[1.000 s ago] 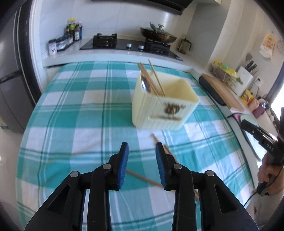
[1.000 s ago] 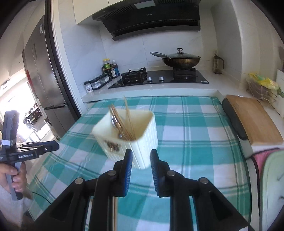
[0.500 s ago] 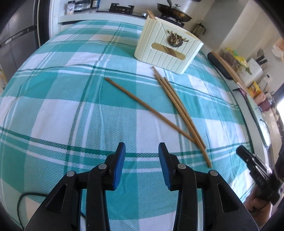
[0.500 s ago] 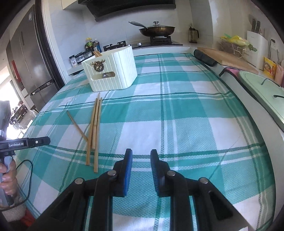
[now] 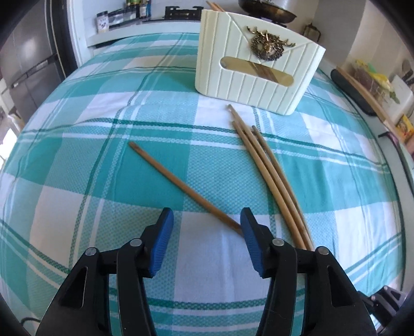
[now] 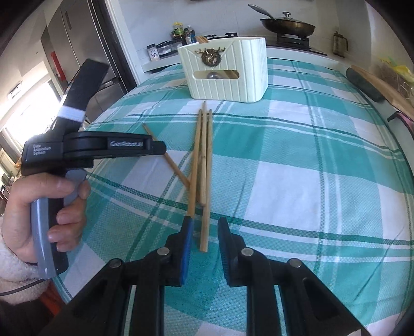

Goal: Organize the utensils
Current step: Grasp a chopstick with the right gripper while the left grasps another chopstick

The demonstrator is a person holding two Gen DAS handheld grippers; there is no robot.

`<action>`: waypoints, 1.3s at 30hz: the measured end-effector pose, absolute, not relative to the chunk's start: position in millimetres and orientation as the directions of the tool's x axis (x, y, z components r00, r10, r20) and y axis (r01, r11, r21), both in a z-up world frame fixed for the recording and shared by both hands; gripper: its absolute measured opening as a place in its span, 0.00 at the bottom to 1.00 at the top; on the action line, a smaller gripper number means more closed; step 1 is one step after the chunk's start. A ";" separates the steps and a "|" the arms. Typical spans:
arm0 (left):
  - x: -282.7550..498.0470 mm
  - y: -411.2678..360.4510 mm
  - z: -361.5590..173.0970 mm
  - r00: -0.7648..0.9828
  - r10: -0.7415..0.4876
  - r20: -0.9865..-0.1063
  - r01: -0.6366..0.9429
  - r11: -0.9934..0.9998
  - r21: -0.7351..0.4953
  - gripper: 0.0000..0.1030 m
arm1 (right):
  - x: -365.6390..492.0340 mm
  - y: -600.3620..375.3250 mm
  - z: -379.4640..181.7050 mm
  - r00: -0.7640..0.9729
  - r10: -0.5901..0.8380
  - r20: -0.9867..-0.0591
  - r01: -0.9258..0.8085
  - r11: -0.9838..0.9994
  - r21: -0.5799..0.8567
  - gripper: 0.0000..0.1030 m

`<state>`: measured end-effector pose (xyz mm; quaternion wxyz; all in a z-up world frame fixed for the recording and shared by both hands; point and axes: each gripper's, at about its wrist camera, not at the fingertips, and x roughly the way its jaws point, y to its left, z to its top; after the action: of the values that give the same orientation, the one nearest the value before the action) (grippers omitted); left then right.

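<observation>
Several wooden chopsticks lie on the checked tablecloth in front of a cream utensil holder (image 5: 258, 75) (image 6: 225, 75) with more chopsticks inside. One single chopstick (image 5: 181, 186) (image 6: 169, 159) lies slanted. A bundle of three chopsticks (image 5: 269, 175) (image 6: 204, 155) lies beside it. My left gripper (image 5: 207, 222) (image 6: 161, 147) hangs low over the cloth, its jaws opening, with the single chopstick's near end by the right pad, untouched. My right gripper (image 6: 205, 223) stands narrowly open, and the near end of one bundle chopstick lies between its pads without being pressed.
A person's hand (image 6: 51, 206) in a fleecy sleeve holds the left gripper's handle. Behind the table are a stove with a wok (image 6: 287, 24), spice jars (image 6: 165, 50) and a fridge (image 6: 77, 38). A cutting board (image 6: 383, 82) lies at the right edge.
Both grippers have come down toward the cloth and closer to the loose chopsticks. The left jaws have spread wider. The right jaws keep about the same narrow gap.
</observation>
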<state>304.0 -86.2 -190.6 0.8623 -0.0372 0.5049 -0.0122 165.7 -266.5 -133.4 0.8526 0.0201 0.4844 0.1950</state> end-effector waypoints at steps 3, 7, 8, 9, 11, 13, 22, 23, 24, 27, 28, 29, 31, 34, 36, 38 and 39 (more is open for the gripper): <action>307.8 -100.3 -193.2 0.505 -0.004 -0.863 0.022 1.000 0.008 0.59 | 171.5 -261.2 -141.6 0.430 0.335 -0.838 -0.320 0.925 0.205 0.19; 306.0 -106.0 -191.9 0.528 -0.057 -0.848 0.122 0.993 0.009 0.34 | 173.2 -259.6 -143.2 0.431 0.301 -0.851 -0.323 0.932 0.166 0.08; 306.1 -105.3 -191.6 0.530 -0.065 -0.846 0.135 0.991 0.009 0.32 | 173.5 -262.3 -143.5 0.429 0.298 -0.853 -0.311 0.935 0.170 0.08; 306.3 -104.3 -191.3 0.530 -0.077 -0.844 0.151 0.989 0.004 0.31 | 174.3 -267.3 -143.4 0.426 0.309 -0.850 -0.298 0.935 0.191 0.08; 307.2 -103.0 -190.7 0.530 -0.097 -0.843 0.186 0.983 0.004 0.30 | 172.9 -274.1 -143.5 0.422 0.316 -0.849 -0.277 0.937 0.211 0.08; 307.5 -104.6 -189.6 0.520 -0.122 -0.845 0.255 0.967 0.017 0.29 | 171.1 -279.2 -144.0 0.424 0.305 -0.852 -0.261 0.943 0.208 0.08; 294.7 -92.7 -183.3 0.453 -0.123 -0.883 0.492 0.860 0.132 0.22 | 161.2 -300.8 -140.7 0.424 0.152 -0.893 -0.157 0.983 0.093 0.08; 293.4 -90.1 -182.2 0.450 -0.113 -0.886 0.495 0.857 0.142 0.22 | 161.1 -302.2 -140.4 0.416 0.150 -0.897 -0.155 0.984 0.093 0.08; 293.2 -87.3 -181.6 0.448 -0.105 -0.888 0.487 0.861 0.144 0.23 | 160.7 -303.2 -139.8 0.409 0.152 -0.900 -0.157 0.983 0.095 0.09; 292.4 -74.8 -180.0 0.424 -0.136 -0.895 0.446 0.892 0.076 0.26 | 160.4 -306.4 -131.4 0.422 0.194 -0.886 -0.162 0.977 0.137 0.14; 292.0 -71.1 -180.7 0.408 -0.158 -0.899 0.429 0.903 0.036 0.31 | 159.9 -308.9 -127.4 0.436 0.212 -0.875 -0.158 0.975 0.157 0.17; 291.4 -68.8 -181.4 0.403 -0.168 -0.900 0.412 0.911 0.014 0.34 | 161.1 -312.1 -123.4 0.454 0.221 -0.863 -0.150 0.974 0.171 0.17; 289.5 -68.4 -182.9 0.415 -0.154 -0.897 0.379 0.925 0.017 0.45 | 169.1 -318.4 -119.5 0.482 0.193 -0.855 -0.130 0.980 0.148 0.17; 286.6 -71.5 -184.6 0.440 -0.114 -0.891 0.335 0.941 0.045 0.55 | 189.6 -325.0 -123.9 0.487 0.161 -0.859 -0.132 0.985 0.110 0.20; 283.2 -73.8 -185.2 0.453 -0.088 -0.887 0.317 0.946 0.068 0.58 | 202.6 -320.7 -129.5 0.458 0.184 -0.870 -0.179 0.977 0.113 0.20; 280.7 -74.9 -185.0 0.464 -0.070 -0.883 0.316 0.944 0.091 0.59 | 210.9 -308.0 -136.1 0.434 0.193 -0.880 -0.249 0.964 0.089 0.20; 279.6 -75.1 -184.7 0.465 -0.065 -0.883 0.321 0.942 0.100 0.59 | 214.7 -301.5 -140.6 0.429 0.182 -0.885 -0.270 0.960 0.066 0.20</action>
<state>279.6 -75.1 -184.7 0.8464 0.1273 0.5044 -0.1140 214.7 -301.5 -140.6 0.8442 -0.0429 0.5172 0.1339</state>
